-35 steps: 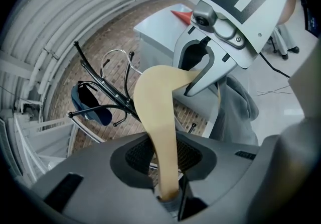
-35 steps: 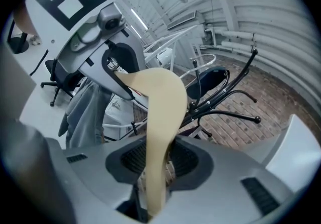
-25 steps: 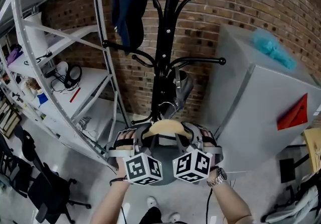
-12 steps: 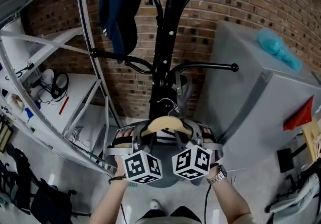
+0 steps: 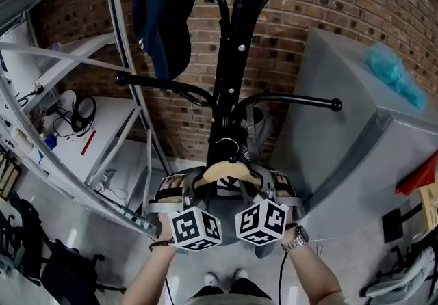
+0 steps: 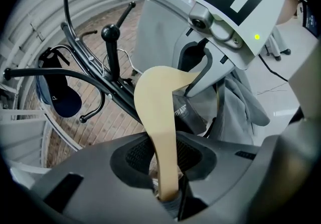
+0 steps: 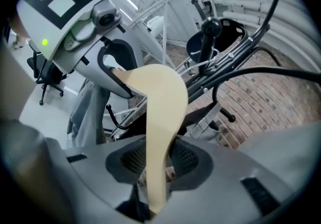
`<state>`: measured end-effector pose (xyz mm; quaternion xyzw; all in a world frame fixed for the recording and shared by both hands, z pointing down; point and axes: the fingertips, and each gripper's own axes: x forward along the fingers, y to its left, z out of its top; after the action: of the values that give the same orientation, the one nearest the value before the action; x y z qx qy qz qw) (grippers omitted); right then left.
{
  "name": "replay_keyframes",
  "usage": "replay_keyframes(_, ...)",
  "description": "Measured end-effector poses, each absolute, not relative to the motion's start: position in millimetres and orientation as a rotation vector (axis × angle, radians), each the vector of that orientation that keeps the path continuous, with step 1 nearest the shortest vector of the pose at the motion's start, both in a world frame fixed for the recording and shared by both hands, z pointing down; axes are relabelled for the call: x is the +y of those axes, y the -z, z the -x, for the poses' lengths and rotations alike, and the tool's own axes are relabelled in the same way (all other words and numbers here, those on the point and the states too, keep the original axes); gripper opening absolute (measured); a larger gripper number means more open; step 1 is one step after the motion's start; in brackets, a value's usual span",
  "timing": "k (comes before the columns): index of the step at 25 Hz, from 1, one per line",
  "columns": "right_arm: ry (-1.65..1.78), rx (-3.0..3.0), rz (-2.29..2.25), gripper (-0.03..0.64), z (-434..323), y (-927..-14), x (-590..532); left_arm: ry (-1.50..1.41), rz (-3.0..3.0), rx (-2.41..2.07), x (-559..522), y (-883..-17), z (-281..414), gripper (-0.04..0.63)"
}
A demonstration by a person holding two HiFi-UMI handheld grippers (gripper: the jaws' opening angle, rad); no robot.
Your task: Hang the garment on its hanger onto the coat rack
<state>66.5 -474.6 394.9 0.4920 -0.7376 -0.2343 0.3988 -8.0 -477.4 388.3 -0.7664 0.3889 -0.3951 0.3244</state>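
Note:
A pale wooden hanger (image 5: 231,172) carries a grey garment (image 5: 227,195) and has a metal hook (image 5: 228,143) on top. My left gripper (image 5: 182,191) is shut on the hanger's left arm (image 6: 158,117), and my right gripper (image 5: 275,190) is shut on its right arm (image 7: 160,117). The hook sits close in front of the pole of the black coat rack (image 5: 231,85), below the rack's lower arms. The garment (image 6: 235,102) hangs under the hanger (image 7: 85,112). A dark blue cap (image 5: 163,16) hangs on an upper left arm of the rack.
White metal shelving (image 5: 130,91) stands to the left, holding headphones (image 5: 81,109). A grey cabinet (image 5: 356,139) with a teal cloth (image 5: 393,74) on top stands to the right. Behind the rack is a brick wall (image 5: 185,105). A black office chair (image 5: 61,262) is at lower left.
The hanger and both grippers have come closer to the rack's pole, and the hook is now just in front of it. Both grips are unchanged.

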Motion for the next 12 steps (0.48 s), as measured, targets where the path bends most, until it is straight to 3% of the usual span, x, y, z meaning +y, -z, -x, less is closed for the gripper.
replay_keyframes(12, 0.641, -1.925, -1.176, 0.114, -62.0, -410.1, -503.0, 1.096, 1.973, 1.109, -497.6, -403.1, 12.1, 0.098)
